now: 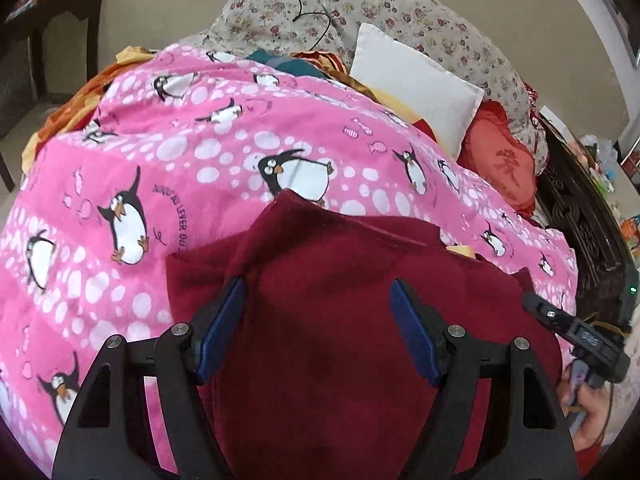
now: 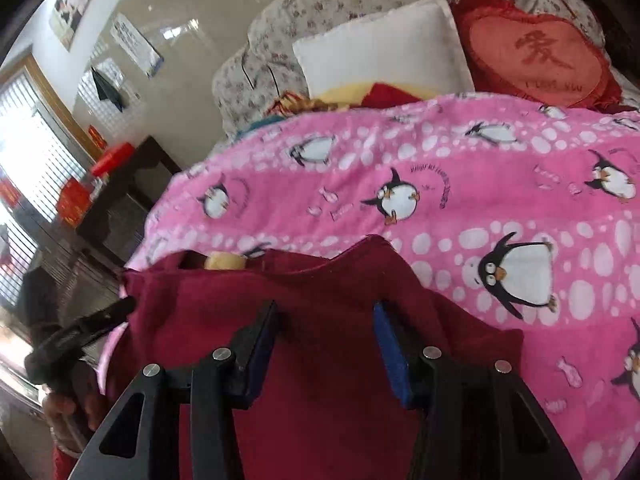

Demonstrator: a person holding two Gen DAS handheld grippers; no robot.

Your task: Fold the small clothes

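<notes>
A dark red garment (image 1: 340, 280) lies partly folded on the pink penguin blanket (image 1: 160, 160). My left gripper (image 1: 318, 292) is open, its blue pads spread above the garment's middle, holding nothing. The right gripper shows at the right edge of the left wrist view (image 1: 576, 328). In the right wrist view the same garment (image 2: 320, 288) lies below my right gripper (image 2: 326, 312), which is open and empty over the cloth's near part. The left gripper appears at the left edge of the right wrist view (image 2: 92, 328). A small pale patch (image 2: 224, 261) shows at the garment's far edge.
A white pillow (image 1: 416, 84), a red heart cushion (image 1: 504, 164) and a floral quilt (image 1: 400, 12) sit at the bed's far end. A dark wooden headboard (image 1: 580, 216) runs on the right. A dark side table (image 2: 128, 200) with red boxes stands left of the bed.
</notes>
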